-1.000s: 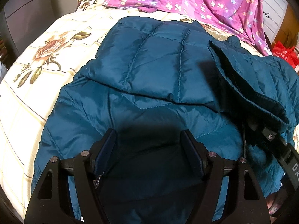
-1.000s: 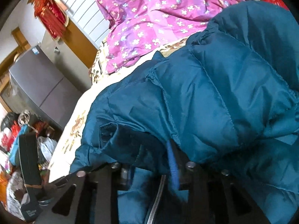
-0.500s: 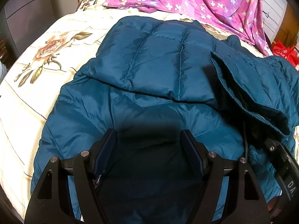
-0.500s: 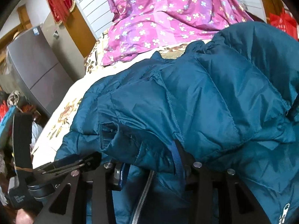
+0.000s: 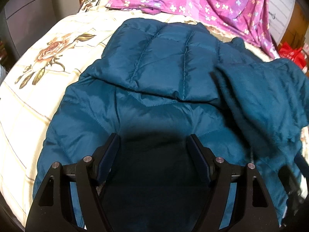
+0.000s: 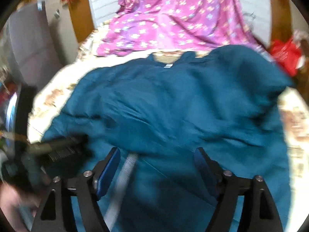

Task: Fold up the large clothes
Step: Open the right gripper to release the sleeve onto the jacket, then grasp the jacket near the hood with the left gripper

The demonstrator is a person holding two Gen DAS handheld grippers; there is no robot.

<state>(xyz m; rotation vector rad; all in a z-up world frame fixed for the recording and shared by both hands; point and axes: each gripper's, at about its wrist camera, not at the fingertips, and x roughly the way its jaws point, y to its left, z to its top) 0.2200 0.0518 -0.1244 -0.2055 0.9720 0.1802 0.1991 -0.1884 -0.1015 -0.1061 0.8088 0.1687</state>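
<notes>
A teal quilted jacket (image 5: 154, 77) lies spread on the bed, its right side folded in over the middle. My left gripper (image 5: 153, 141) stands open low over the jacket's near part, with only shadowed fabric under its fingers. In the right wrist view the jacket (image 6: 173, 106) is blurred by motion. My right gripper (image 6: 157, 154) has its jaws opening wide above the cloth. The silver zipper (image 6: 125, 170) runs between them, close to the left finger, and the pads press on nothing. The left gripper's dark body (image 6: 54, 150) shows at the left there.
A cream bedspread with a rose print (image 5: 48, 58) lies under the jacket. A purple flowered cloth (image 5: 193, 0) covers the far end of the bed. A grey cabinet (image 5: 29, 15) stands far left, and a red bag (image 5: 289, 52) sits beyond the right edge.
The right gripper has let go of the jacket's folded side, spread its jaws and drawn back and up while rolling. The fold now rests on the jacket. The left gripper stayed put.
</notes>
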